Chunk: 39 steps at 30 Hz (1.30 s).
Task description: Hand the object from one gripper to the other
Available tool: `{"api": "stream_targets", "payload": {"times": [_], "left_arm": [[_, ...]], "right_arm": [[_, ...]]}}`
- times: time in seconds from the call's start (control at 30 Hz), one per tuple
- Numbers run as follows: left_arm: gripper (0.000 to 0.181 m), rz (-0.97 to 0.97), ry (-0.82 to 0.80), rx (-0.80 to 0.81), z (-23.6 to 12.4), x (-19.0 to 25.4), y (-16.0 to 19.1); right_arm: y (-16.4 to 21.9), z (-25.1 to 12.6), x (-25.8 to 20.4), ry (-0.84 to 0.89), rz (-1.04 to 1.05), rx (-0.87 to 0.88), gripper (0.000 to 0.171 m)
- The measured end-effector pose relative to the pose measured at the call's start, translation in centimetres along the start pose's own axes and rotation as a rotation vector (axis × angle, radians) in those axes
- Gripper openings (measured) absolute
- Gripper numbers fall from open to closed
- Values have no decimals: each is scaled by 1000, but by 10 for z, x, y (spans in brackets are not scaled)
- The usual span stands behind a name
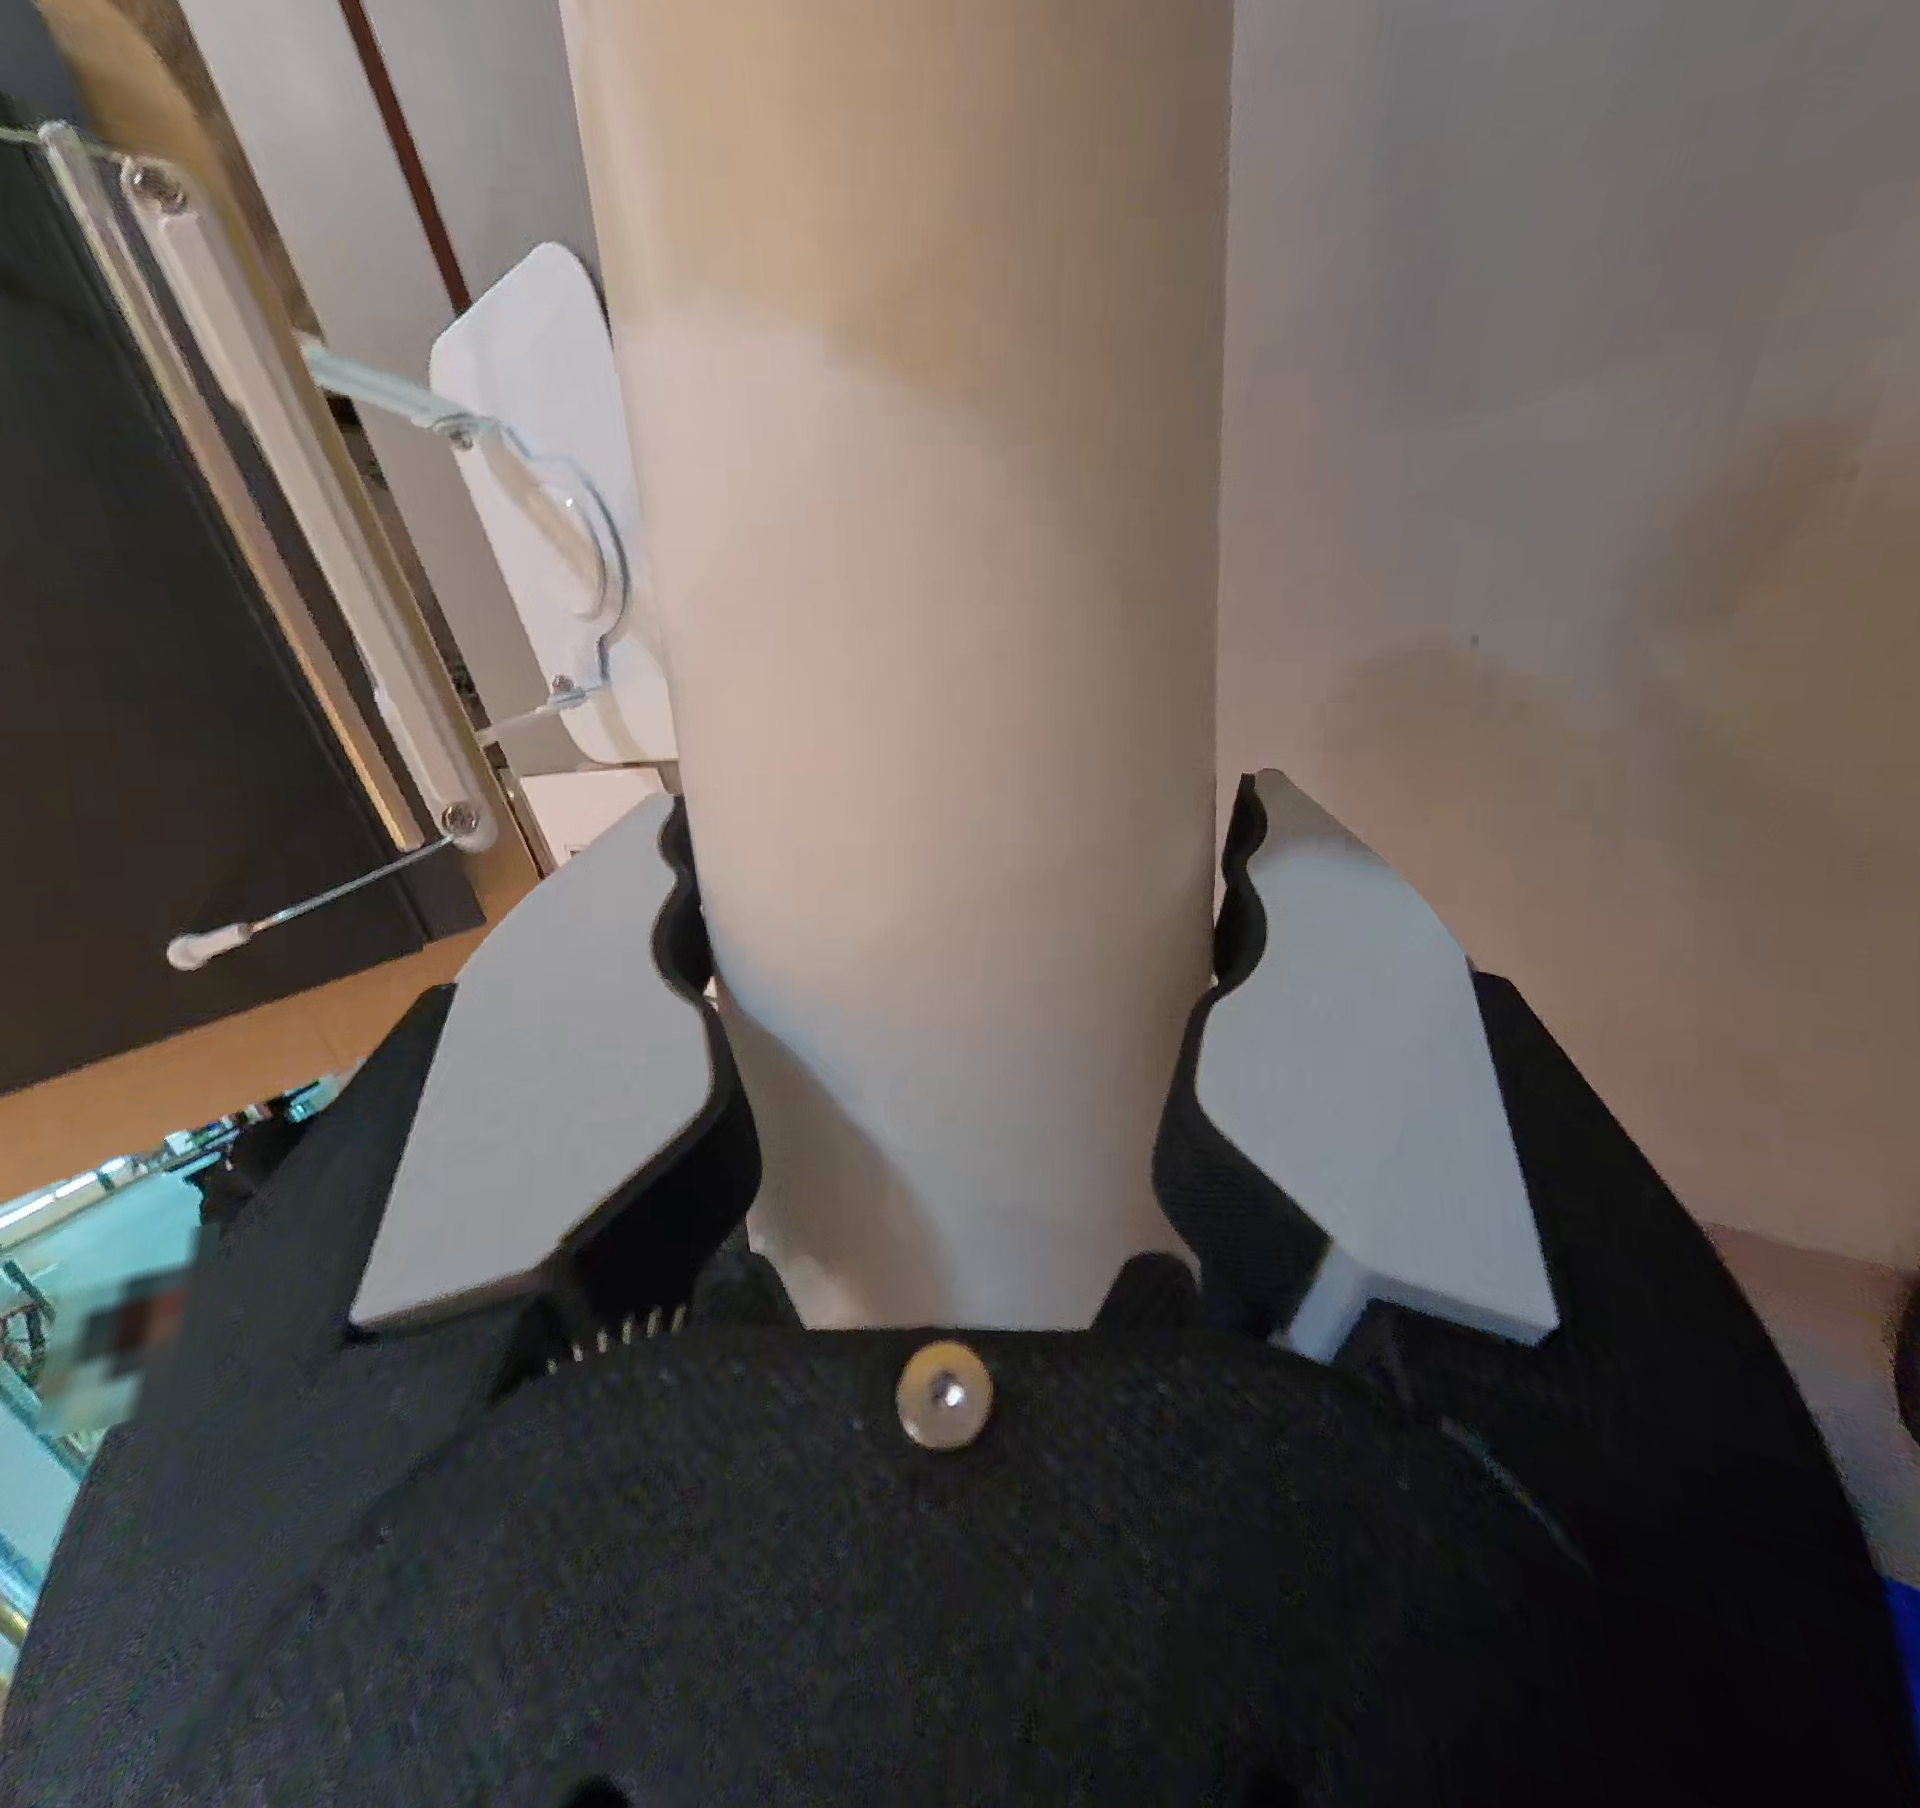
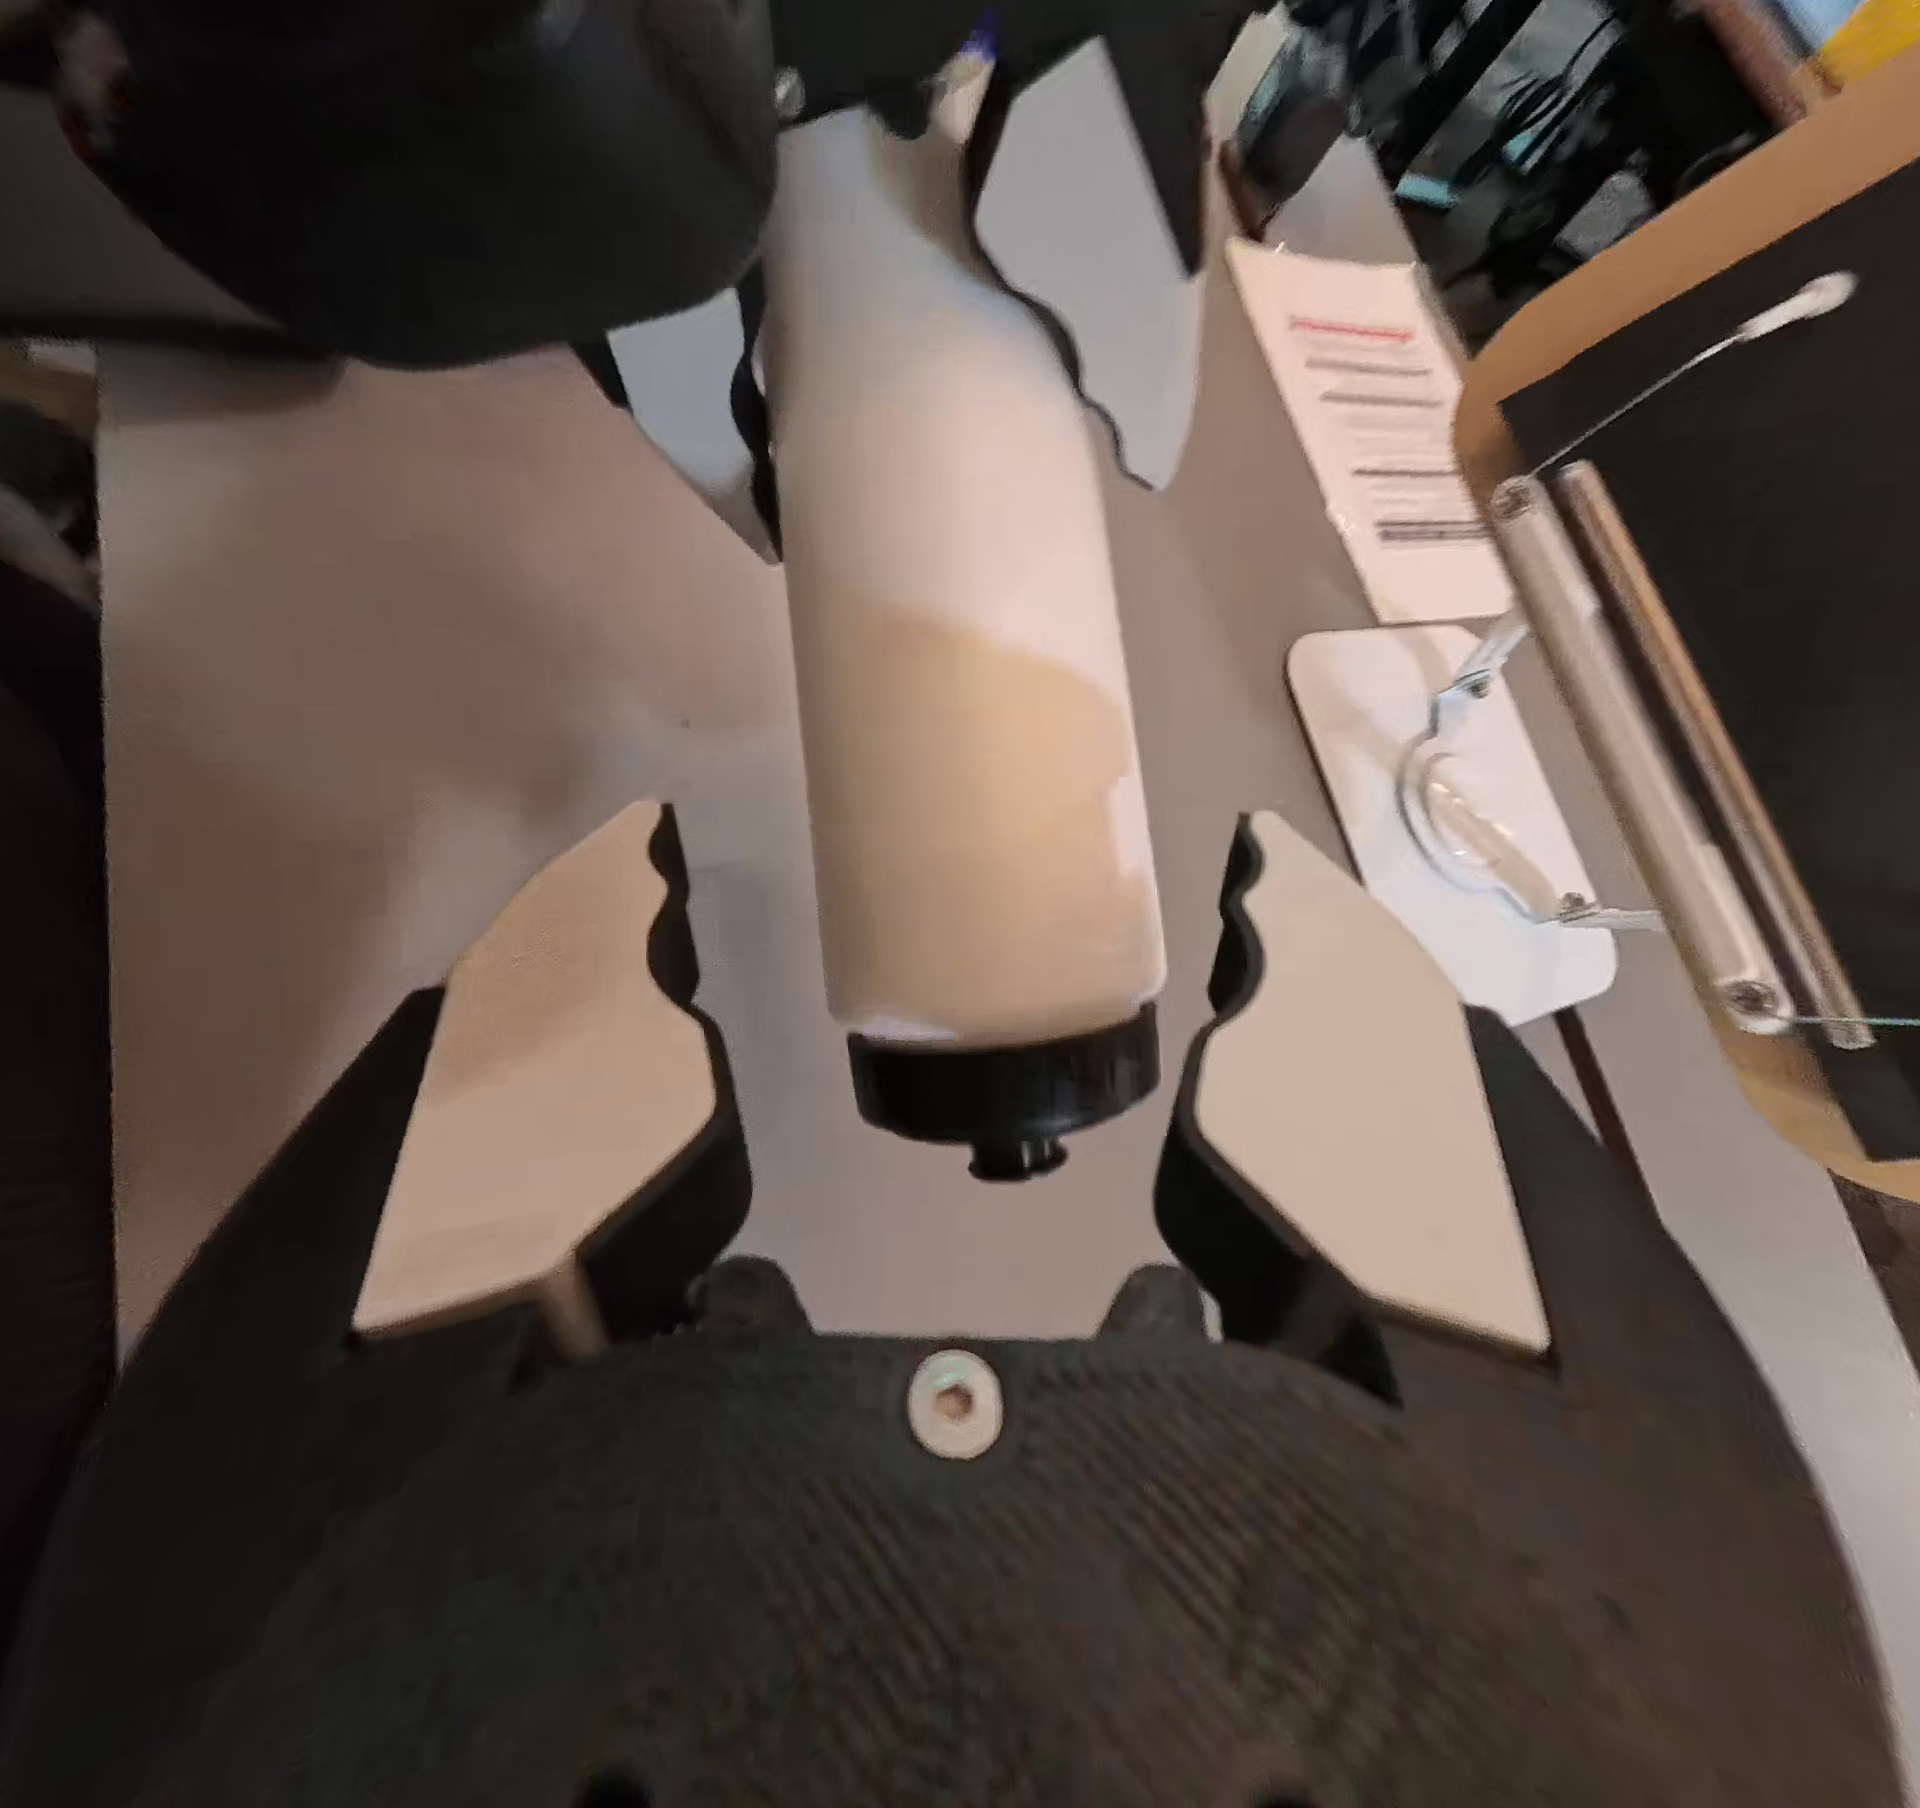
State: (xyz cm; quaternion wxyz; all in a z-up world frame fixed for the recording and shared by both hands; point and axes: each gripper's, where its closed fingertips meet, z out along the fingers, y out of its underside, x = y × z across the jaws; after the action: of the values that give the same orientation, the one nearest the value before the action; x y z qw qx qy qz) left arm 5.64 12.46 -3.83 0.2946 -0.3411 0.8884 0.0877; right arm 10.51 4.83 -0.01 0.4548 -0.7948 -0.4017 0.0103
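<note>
Right wrist view: tall cream cylindrical bottle [image 2: 966, 678] points its black cap down between the spread fingers of the right gripper [image 2: 961, 885], untouched; left gripper [image 2: 935, 470] clasps its far end, above the grey desk [image 2: 364, 615].

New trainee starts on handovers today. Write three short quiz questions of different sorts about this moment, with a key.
1. True or false: the left gripper is shut on the cream bottle.
2. Multiple choice: in the right wrist view, the bottle's black cap is
A. clamped by the right gripper
B. between the right gripper's open fingers, untouched
C. lying on the table
3. Fill in: the bottle's end that points toward the right gripper is the ____ end.

Key
1. True: both pads press its sides.
2. B: gaps show on both sides of the cap.
3. Cap.
</note>
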Motion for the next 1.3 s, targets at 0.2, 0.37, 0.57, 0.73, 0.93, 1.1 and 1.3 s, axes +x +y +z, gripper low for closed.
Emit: {"api": "stream_targets", "payload": {"times": [0.2, 0.37, 0.57, 0.73, 0.93, 1.1, 1.3], "left_arm": [[99, 68, 58, -11, 2, 6, -16], [99, 114, 81, -41, 6, 13, -18], [99, 90, 107, 13, 6, 21, -24], [99, 67, 105, 37, 1, 21, -24], [98, 56, 98, 63, -3, 21, -26], [98, 55, 92, 60, -3, 21, -26], [98, 53, 93, 62, -5, 22, -25]], "right_arm": [[26, 28, -10, -2, -58, -169, 105], [31, 34, -20, -34, -37, -211, 104], [28, 37, -29, -86, 3, -166, 103], [27, 36, -28, -100, 36, -138, 99], [28, 36, -23, -71, 22, -131, 92], [28, 37, -23, -67, 23, -126, 92], [25, 37, -23, -58, 2, -122, 90]]}}
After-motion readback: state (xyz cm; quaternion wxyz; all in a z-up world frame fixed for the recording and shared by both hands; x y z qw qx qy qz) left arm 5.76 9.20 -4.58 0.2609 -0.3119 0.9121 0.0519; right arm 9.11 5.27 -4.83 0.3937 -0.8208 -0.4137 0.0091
